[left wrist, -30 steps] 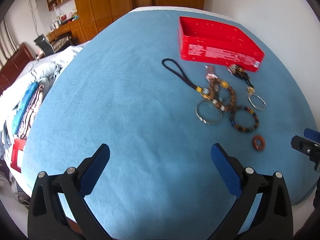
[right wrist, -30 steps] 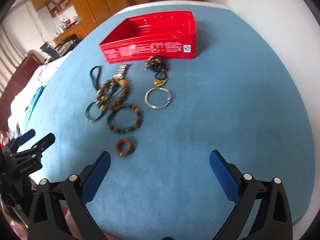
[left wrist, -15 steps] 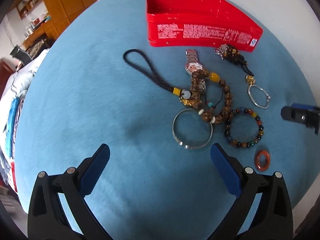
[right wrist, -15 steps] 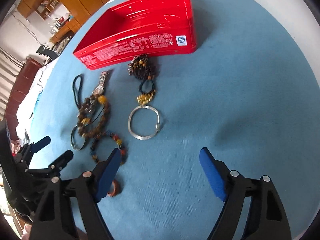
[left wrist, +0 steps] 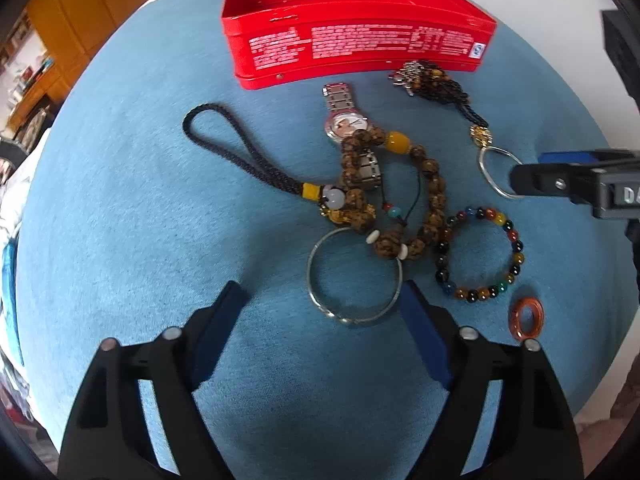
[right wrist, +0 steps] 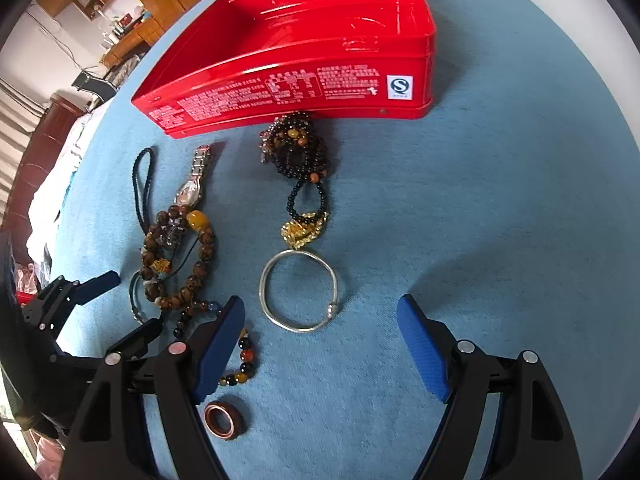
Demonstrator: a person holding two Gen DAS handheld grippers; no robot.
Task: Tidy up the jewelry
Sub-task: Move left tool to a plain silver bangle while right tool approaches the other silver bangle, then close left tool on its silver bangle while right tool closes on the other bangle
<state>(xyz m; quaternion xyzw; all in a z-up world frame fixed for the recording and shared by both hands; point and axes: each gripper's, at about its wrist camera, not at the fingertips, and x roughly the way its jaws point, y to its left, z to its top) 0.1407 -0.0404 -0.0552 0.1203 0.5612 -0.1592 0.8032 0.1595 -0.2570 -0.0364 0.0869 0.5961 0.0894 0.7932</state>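
An empty red tin [left wrist: 352, 46] [right wrist: 296, 60] stands at the far side of the blue cloth. In front of it lie a watch [left wrist: 346, 124], a brown bead strand [left wrist: 434, 200], a black cord loop [left wrist: 236, 148], a silver bangle [left wrist: 354, 276], a coloured bead bracelet [left wrist: 480, 256], a reddish ring [left wrist: 527, 317] [right wrist: 223, 420], a dark bead cluster [right wrist: 298, 148] and a second silver bangle [right wrist: 300, 292]. My left gripper [left wrist: 322, 332] is open, its fingers either side of the near bangle. My right gripper [right wrist: 320, 344] is open just short of the second bangle.
The blue cloth [left wrist: 132, 240] covers a rounded table that drops off at the near and right edges. A white wall lies to the right. Wooden cupboards [right wrist: 132, 8] and a cluttered bed [left wrist: 8, 220] are off to the left.
Both grippers have moved forward and down toward the jewelry. The left now frames the near bangle; the right has come up to the second bangle. Both stay open.
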